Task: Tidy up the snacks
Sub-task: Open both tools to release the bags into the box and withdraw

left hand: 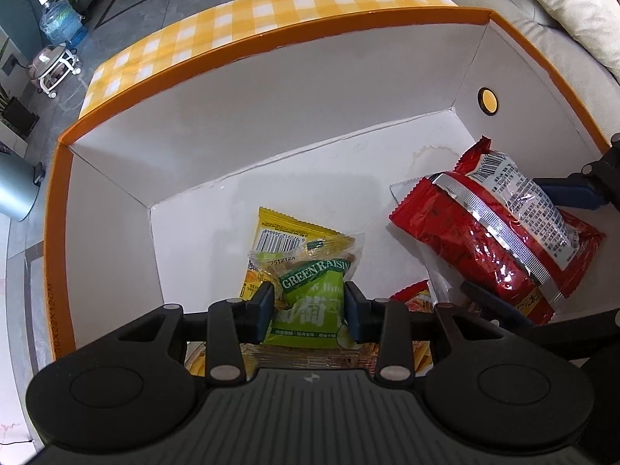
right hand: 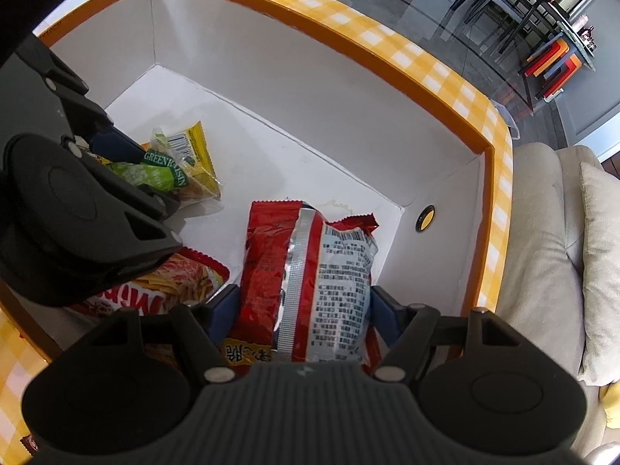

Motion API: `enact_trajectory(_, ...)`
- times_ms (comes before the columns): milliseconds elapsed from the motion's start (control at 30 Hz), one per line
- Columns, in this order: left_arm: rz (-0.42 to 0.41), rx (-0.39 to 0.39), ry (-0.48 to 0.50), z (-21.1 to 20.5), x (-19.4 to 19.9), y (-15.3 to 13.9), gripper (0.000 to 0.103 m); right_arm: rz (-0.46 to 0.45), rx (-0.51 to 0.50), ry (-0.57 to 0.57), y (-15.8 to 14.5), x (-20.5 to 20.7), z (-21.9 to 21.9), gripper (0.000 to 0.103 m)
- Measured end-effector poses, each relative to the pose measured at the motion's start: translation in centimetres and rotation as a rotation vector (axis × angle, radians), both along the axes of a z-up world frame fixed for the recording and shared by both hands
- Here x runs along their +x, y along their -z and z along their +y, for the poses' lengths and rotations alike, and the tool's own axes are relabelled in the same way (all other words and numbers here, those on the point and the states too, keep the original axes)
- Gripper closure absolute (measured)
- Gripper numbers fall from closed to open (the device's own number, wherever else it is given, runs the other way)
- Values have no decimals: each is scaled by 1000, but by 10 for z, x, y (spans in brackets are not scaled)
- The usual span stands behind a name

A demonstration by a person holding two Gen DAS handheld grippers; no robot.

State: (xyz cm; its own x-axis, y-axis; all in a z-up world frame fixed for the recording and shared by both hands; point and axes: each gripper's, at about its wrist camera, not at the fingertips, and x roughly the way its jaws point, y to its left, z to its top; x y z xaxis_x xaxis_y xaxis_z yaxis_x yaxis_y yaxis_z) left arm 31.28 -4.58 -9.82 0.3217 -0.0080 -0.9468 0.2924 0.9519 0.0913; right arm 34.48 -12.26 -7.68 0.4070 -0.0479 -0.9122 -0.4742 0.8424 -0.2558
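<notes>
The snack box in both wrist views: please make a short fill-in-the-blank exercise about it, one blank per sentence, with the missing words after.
1. The left gripper is shut on a packet printed GREEN ____.
2. The right gripper holds the large ____ bag over the box floor.
3. The box has white inner walls and an ____ rim.
4. Under the green packet lies a ____ packet with a barcode.

Missing words: RAISIN; red; orange; yellow

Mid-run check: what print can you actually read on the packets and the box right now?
"GREEN RAISIN": green packet held in the left gripper.
Yellow packet: barcode digits too small.
Red bag in the right gripper: fine print unreadable.
Orange box: rim print blurred.
</notes>
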Motion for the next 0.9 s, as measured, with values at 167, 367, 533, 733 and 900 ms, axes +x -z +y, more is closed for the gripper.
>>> enact_trajectory(167, -12, -4, -14, 2, -2, -1, 53, -8, 10, 7, -2, 0, -1, 32)
enact_trajectory(367, -45, -20, -38, 6, -5, -8, 46, -37, 11, 8, -8, -1, -2, 22)
enact_trajectory(533, -79, -35, -28, 5, -8, -20, 36, -42, 26, 16, -16, -3, -3, 19)
enact_trajectory(733, -149, -73, -82, 17, -26, -39, 32, -72, 77, 61, -29, -9, -8, 16)
enact_trajectory(900, -226, -38, -79, 19, -43, -46, 32, -97, 124, 93, -36, -21, -10, 14)
